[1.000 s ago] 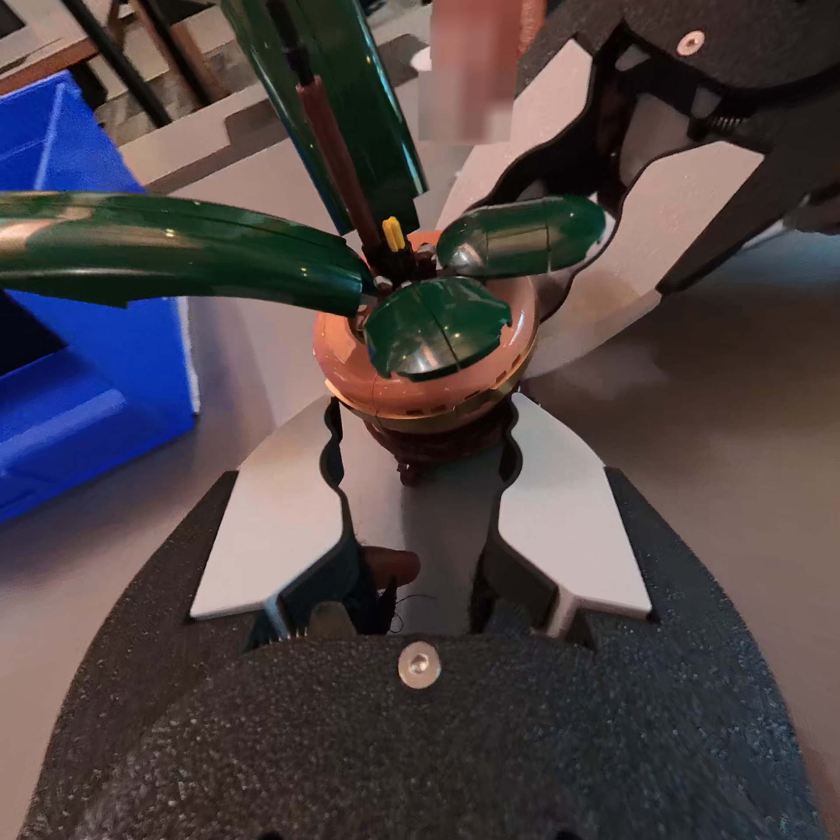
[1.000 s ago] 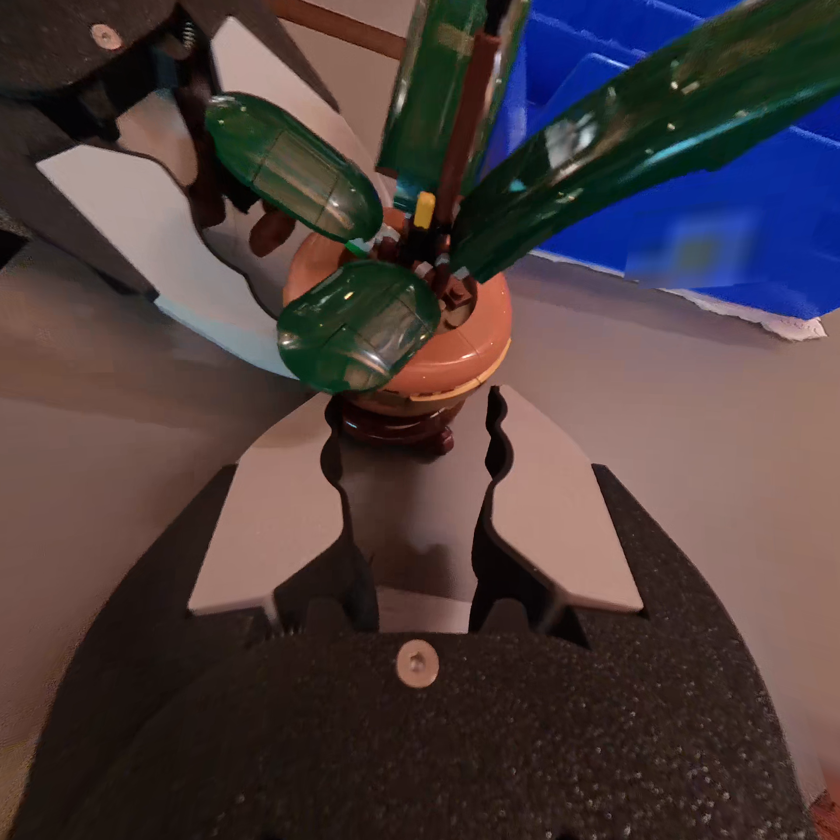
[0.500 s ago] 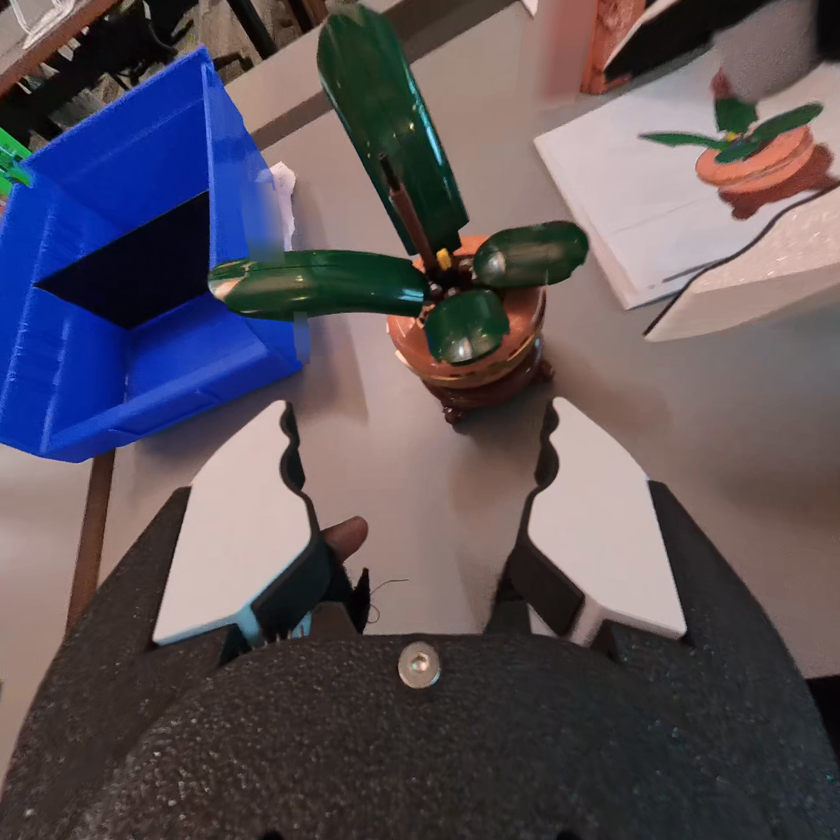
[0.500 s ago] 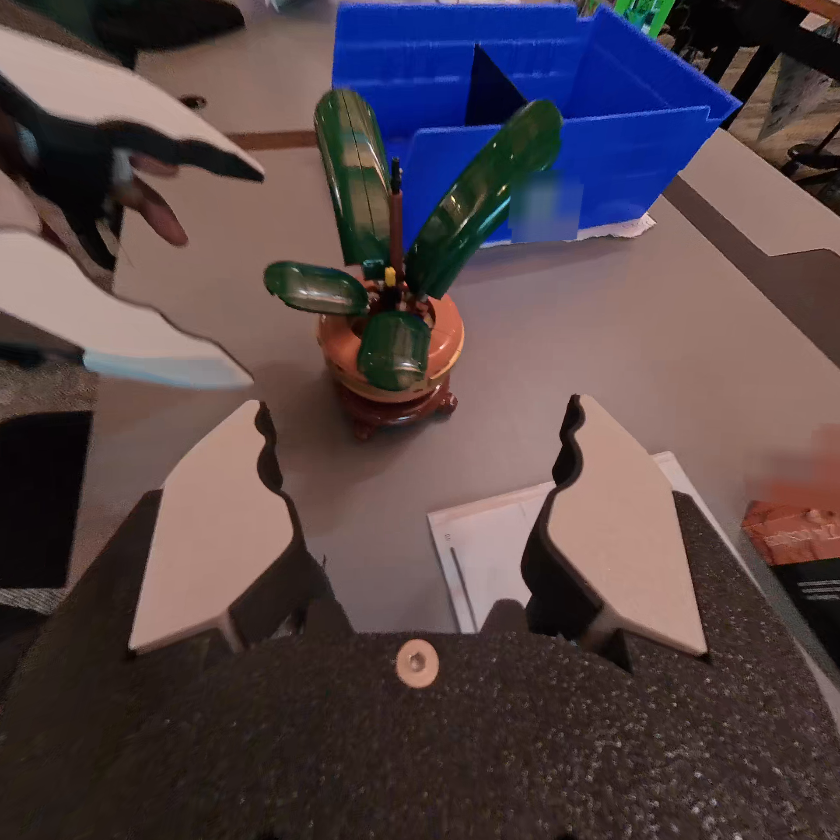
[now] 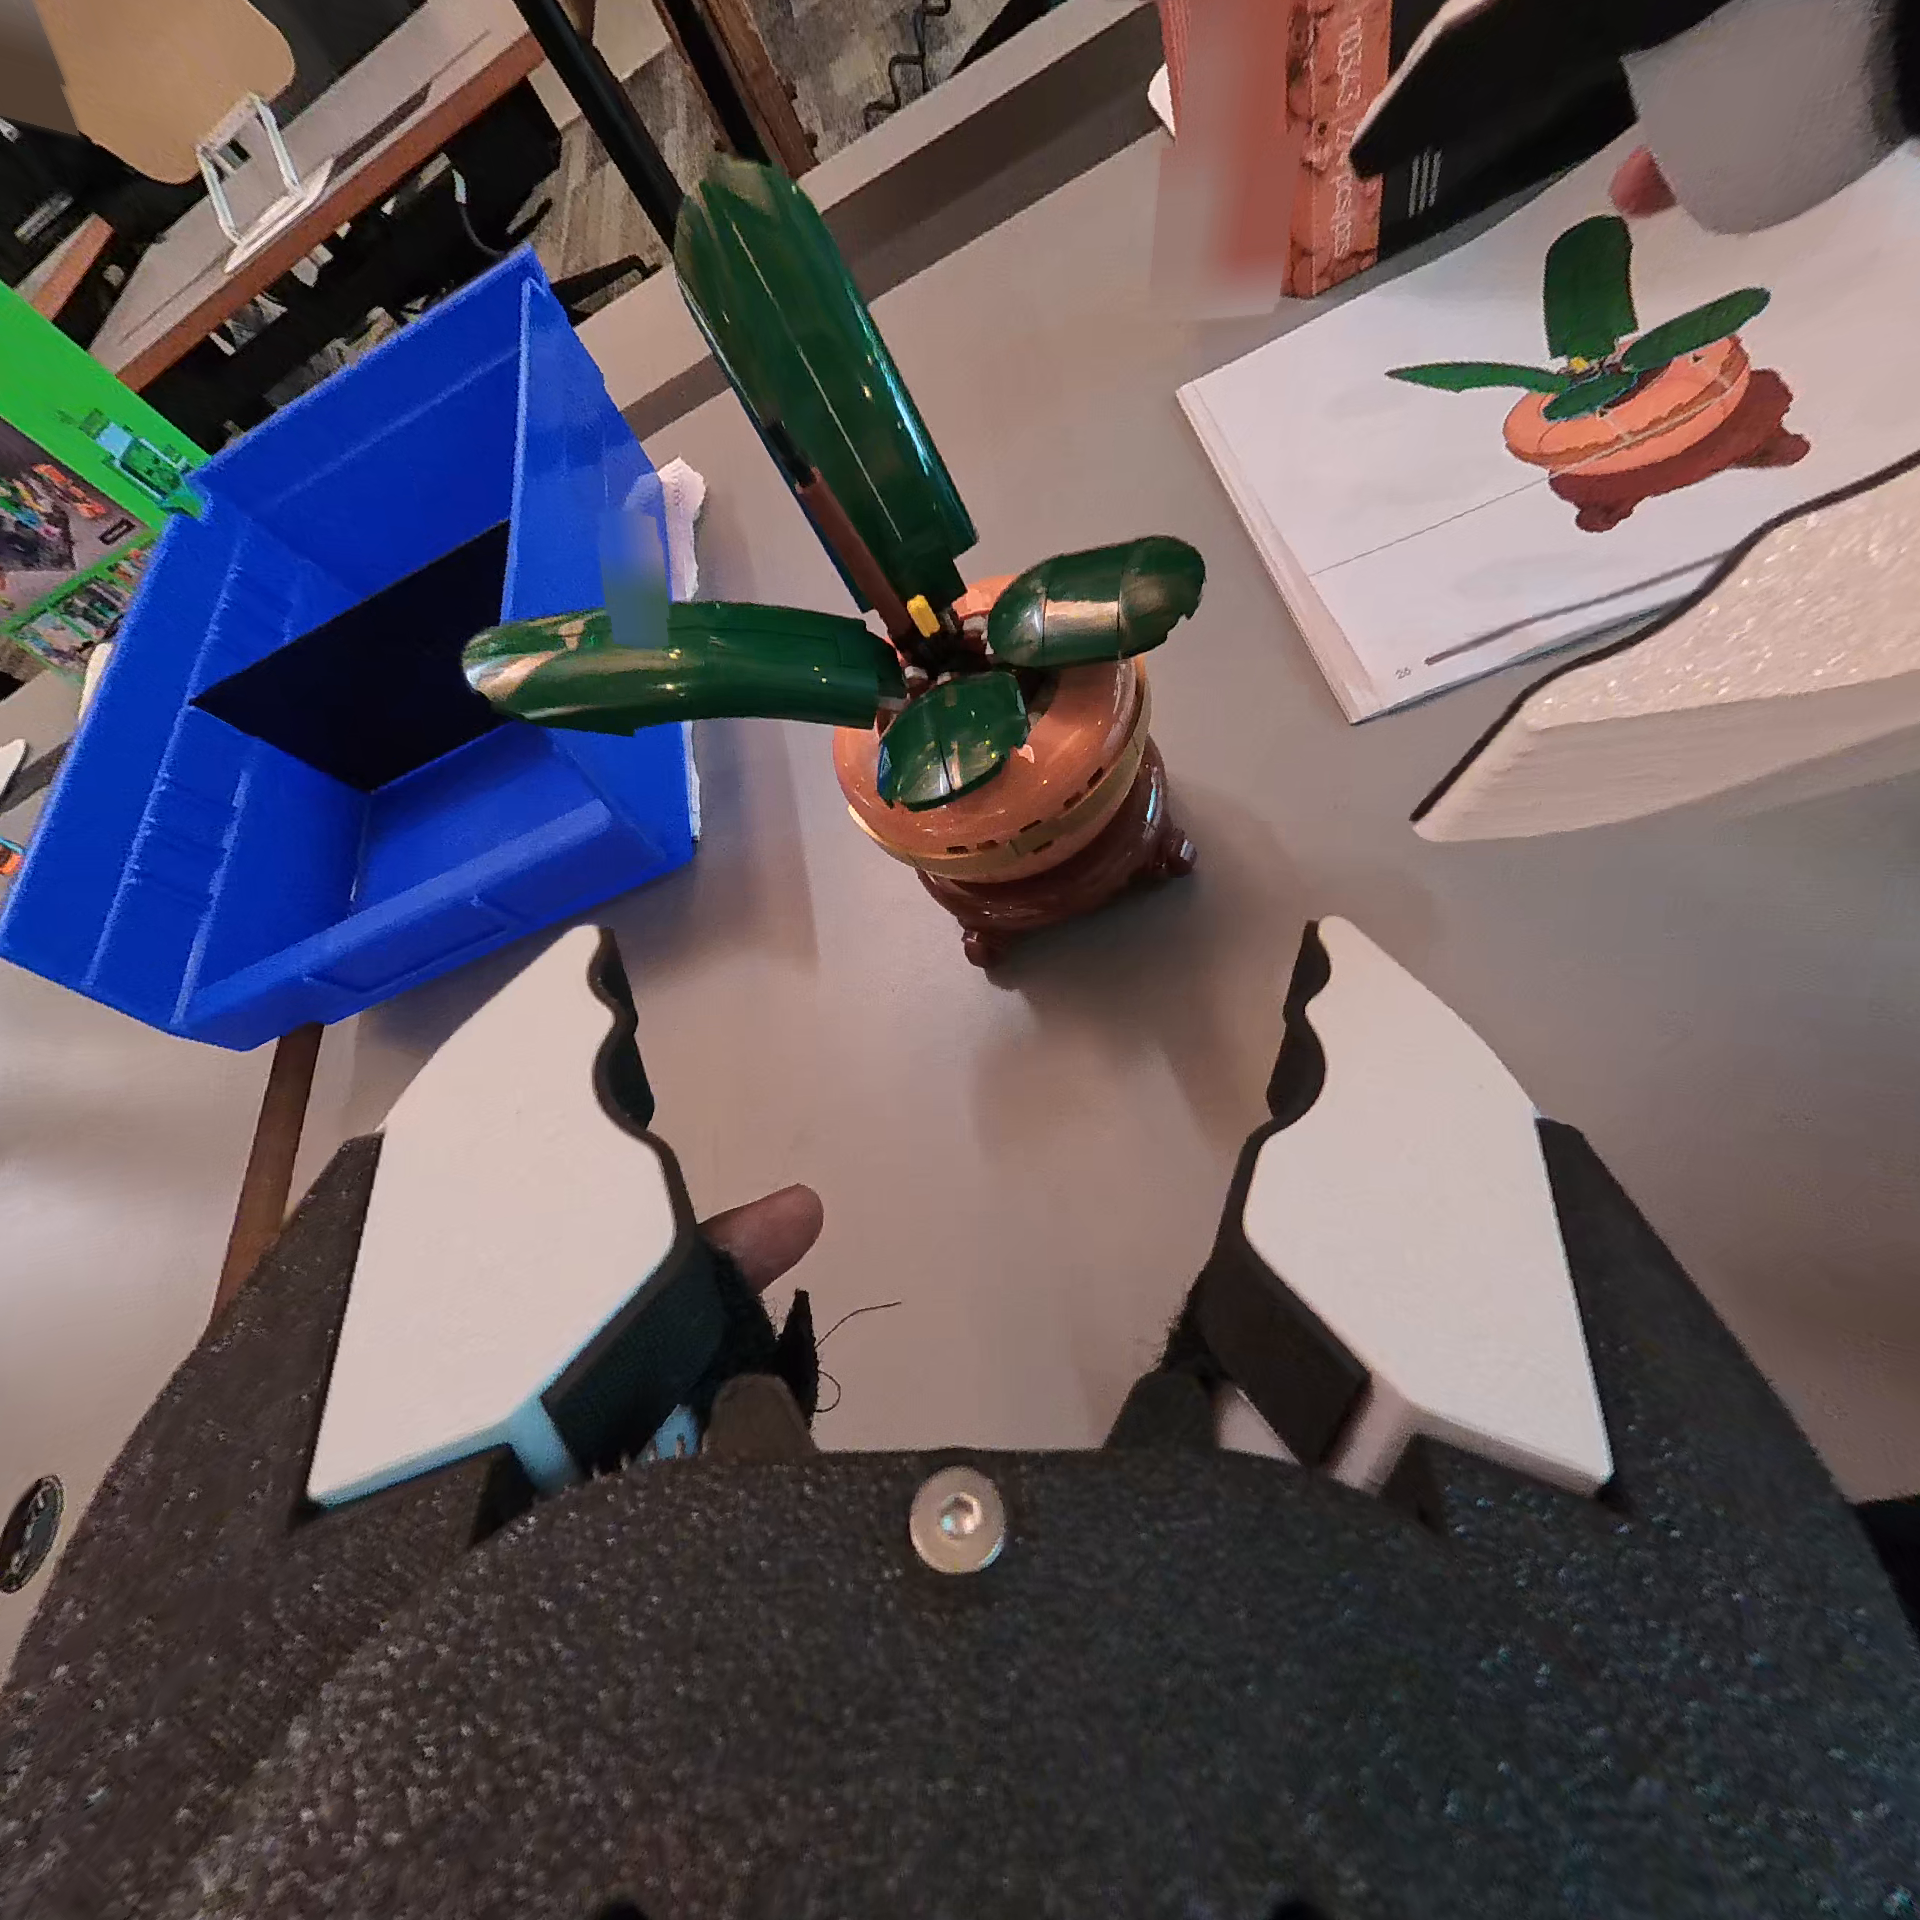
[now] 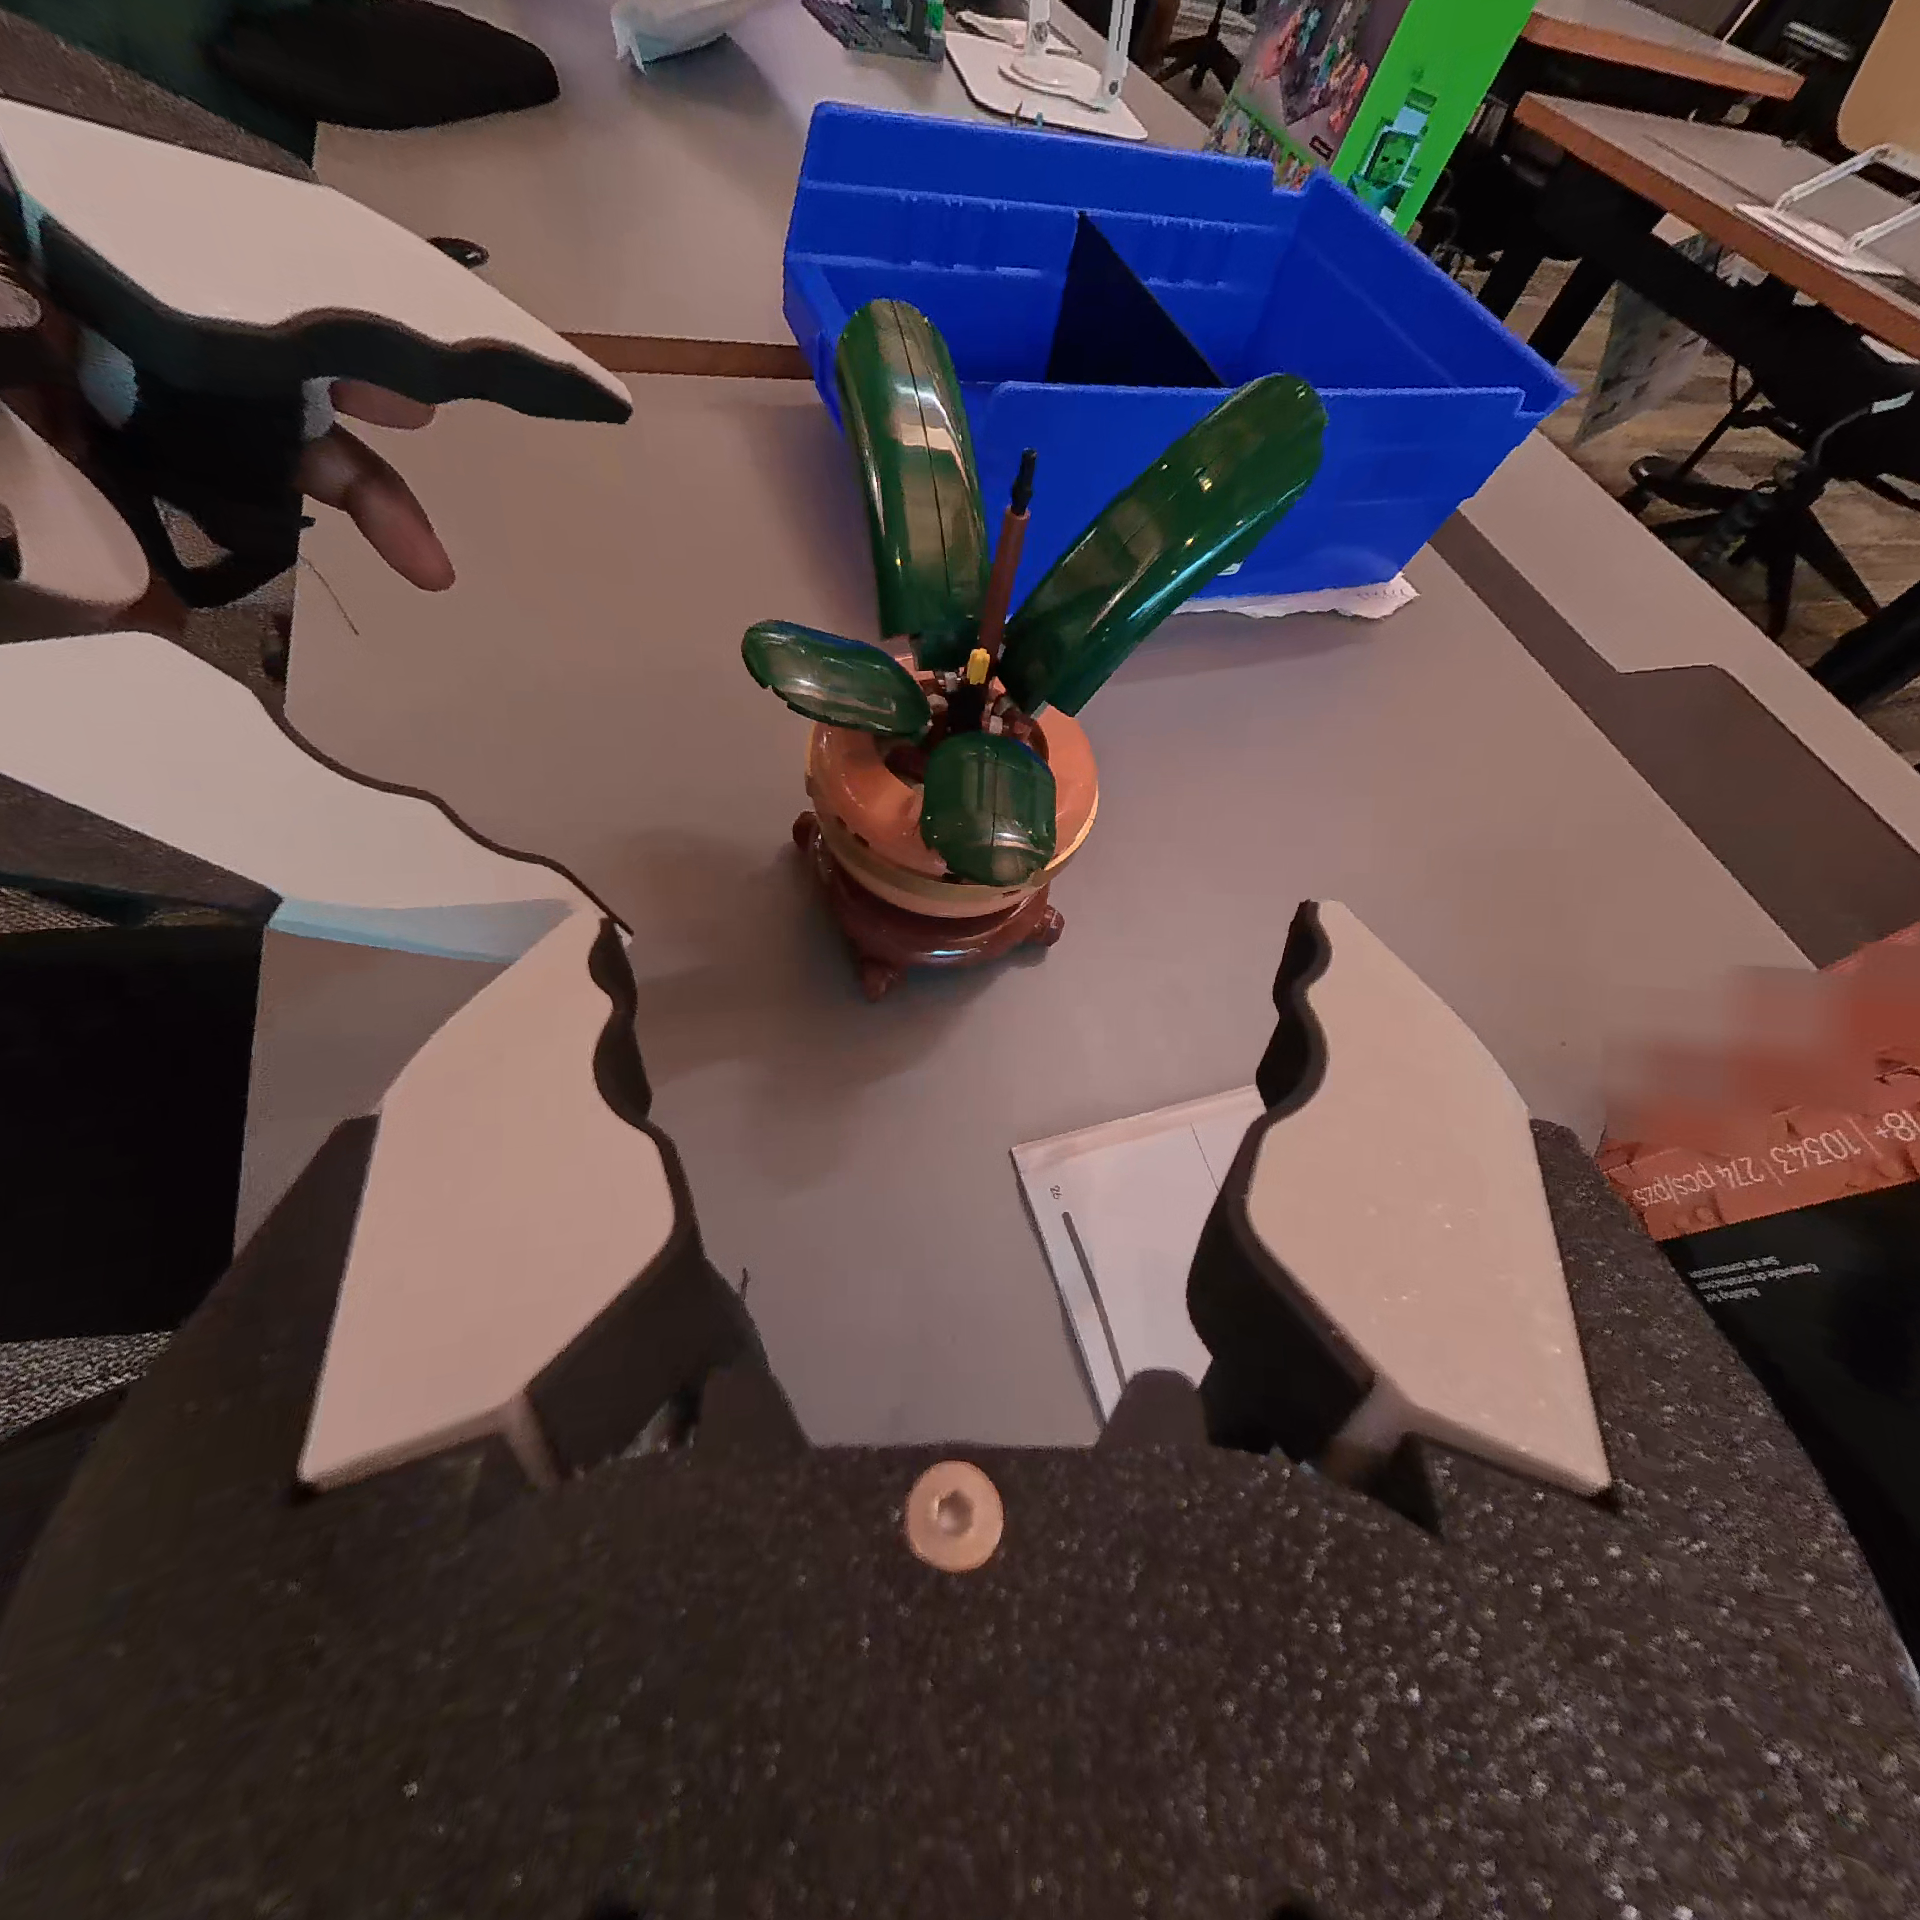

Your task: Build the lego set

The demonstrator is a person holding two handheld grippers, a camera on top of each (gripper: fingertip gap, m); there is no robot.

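Note:
A lego plant stands free on the grey table: a terracotta pot (image 5: 997,758) on a dark brown base, with several dark green leaves, a brown stem and a small yellow piece. It shows mid-table in the right wrist view (image 6: 951,800) too. My left gripper (image 5: 956,987) is open and empty, held back from the pot. My right gripper (image 6: 951,966) is open and empty, also short of the pot. The left gripper shows at the left edge of the right wrist view (image 6: 312,623); the right gripper's finger shows at the right edge of the left wrist view (image 5: 1714,707).
A blue bin (image 5: 312,727) stands beside the plant, seen behind it in the right wrist view (image 6: 1195,343). An open instruction booklet (image 5: 1455,499) lies on the table, with the set's box (image 6: 1787,1143) next to it. Chairs and other tables stand beyond.
Both grippers were closed in around the pot's base a second ago. They have opened wide and pulled back and up; the plant now stands alone on the table.

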